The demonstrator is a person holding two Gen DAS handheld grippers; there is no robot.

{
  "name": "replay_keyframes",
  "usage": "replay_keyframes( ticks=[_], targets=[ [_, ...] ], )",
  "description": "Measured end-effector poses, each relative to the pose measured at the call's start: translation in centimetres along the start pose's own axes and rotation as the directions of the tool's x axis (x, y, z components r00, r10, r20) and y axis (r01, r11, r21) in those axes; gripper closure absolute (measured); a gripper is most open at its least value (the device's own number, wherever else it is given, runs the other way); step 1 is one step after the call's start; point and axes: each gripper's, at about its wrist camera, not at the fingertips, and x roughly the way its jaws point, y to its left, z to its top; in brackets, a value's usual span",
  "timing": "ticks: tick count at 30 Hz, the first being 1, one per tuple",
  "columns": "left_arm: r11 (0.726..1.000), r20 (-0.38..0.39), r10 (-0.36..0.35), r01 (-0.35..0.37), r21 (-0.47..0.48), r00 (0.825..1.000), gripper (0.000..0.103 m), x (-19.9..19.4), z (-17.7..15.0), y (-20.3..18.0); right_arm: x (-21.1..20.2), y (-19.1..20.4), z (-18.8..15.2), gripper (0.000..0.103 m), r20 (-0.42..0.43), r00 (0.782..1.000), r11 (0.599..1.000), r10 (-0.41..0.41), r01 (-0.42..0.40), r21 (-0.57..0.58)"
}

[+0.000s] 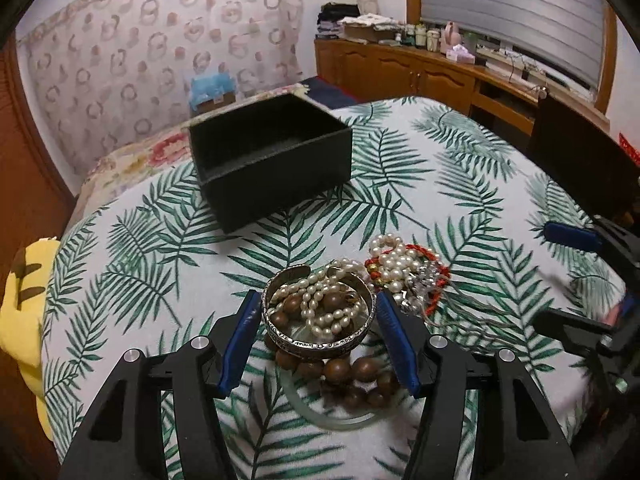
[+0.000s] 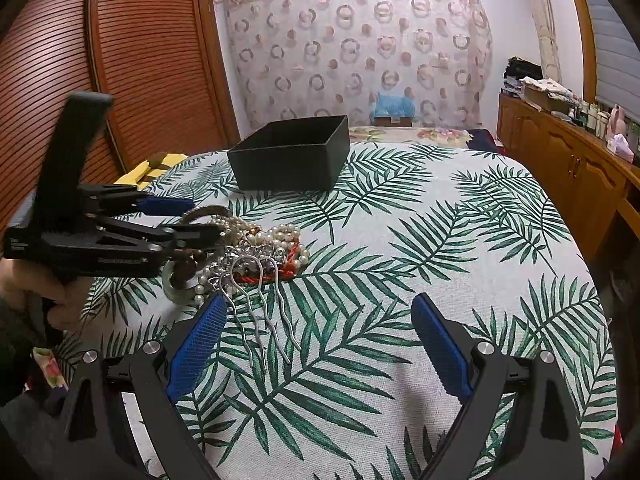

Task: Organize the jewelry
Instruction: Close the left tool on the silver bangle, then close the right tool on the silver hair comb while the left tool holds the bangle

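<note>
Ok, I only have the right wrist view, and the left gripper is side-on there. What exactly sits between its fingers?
Observer: A silver cuff bangle, lying on top of the pile, sits between the fingers of the left gripper.
Operator: Is anything tangled in it?
Observer: Yes. A pearl strand and some wooden beads lie inside the ring.
Operator: And the black box, anything in it yet?
Observer: From the left wrist view the inside of the black box is visible, and it looks empty.
</note>
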Motion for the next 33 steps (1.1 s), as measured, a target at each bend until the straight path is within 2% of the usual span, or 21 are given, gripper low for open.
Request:
replay_keyframes(
  ticks=[9, 17, 21, 27, 33],
  targets=[
    [0.998, 0.038, -0.058, 0.059, -0.022, 0.998, 0.047, -3.3, -1.6, -0.5, 0.0, 0.0, 0.0, 0.008, -0.005, 1.0, 1.0, -0.002, 0.002, -0.004],
    [0.998, 0.069, -0.039, 0.043, -0.054, 0.997, 0.047, -4.7, -3.2, 0.2, 0.3, 0.5, 0.3, 0.009, -0.024, 1.0, 0.999, -0.003, 0.002, -0.043],
    [0.995, 0.084, -0.033, 0.041, -0.094, 0.996, 0.047, -5.1, -3.9, 1.1, 0.9, 1.0, 0.8, 0.022, -0.066, 0.997, 0.997, 0.031, -0.035, -0.063],
    [0.99, 0.098, -0.03, 0.043, -0.132, 0.995, 0.047, -5.5, -4.8, 2.3, 2.9, 2.9, 1.2, 0.024, -0.148, 0.987, 0.985, 0.067, -0.089, -0.147],
    [0.989, 0.105, -0.033, 0.047, -0.142, 0.994, 0.047, -5.7, -5.1, 2.6, 4.7, 4.0, 1.5, 0.037, -0.215, 0.974, 0.973, 0.077, -0.121, -0.196]
  ],
)
